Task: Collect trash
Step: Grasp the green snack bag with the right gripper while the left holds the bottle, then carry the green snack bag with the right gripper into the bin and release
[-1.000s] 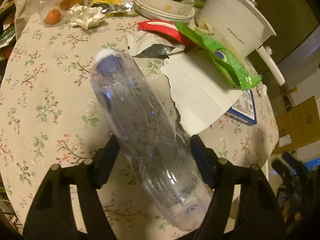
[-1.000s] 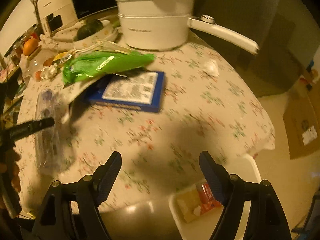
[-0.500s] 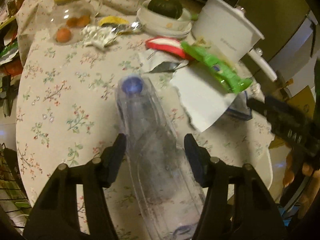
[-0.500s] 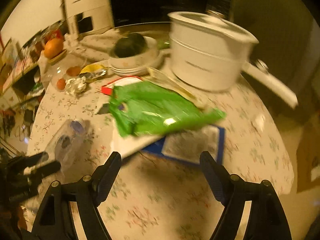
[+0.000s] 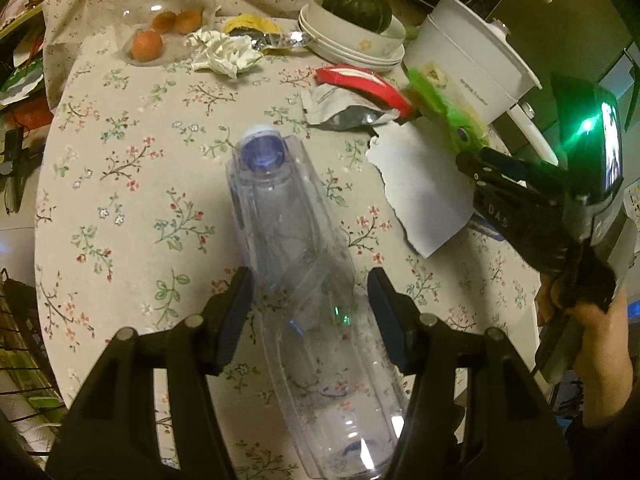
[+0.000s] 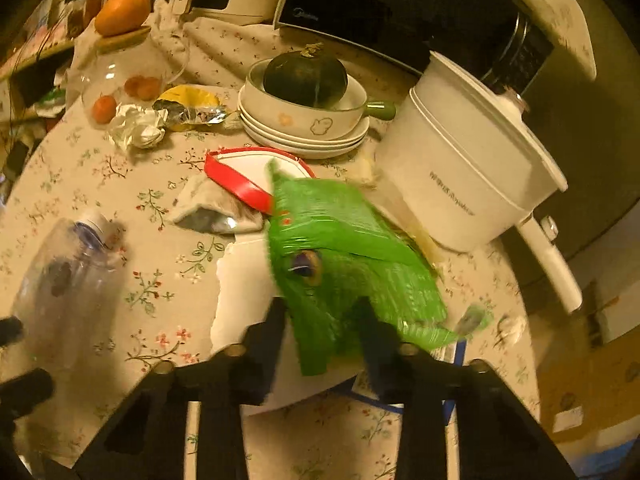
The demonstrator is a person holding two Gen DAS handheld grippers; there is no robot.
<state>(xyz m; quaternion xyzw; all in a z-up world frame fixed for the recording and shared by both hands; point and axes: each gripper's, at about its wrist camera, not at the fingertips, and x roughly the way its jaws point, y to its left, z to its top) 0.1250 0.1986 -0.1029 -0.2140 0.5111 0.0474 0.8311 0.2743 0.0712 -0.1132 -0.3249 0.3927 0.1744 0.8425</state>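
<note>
Beside the white electric pot (image 6: 472, 168), my right gripper (image 6: 320, 320) is now closing narrow on the green snack wrapper (image 6: 344, 256), having swung in from the table edge. My left gripper (image 5: 310, 300) is still clamping the clear plastic bottle (image 5: 304, 264), now lifting off the floral tablecloth (image 5: 120, 184). Both items are secured; I judge binning comes next.

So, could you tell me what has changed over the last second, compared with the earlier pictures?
The right gripper swung from the table's edge over to the green wrapper and closed its fingers around it. The left gripper kept its hold on the clear plastic bottle, which turned to point straight ahead. The white pot, the bowl with the squash and the crumpled paper stayed put.
</note>
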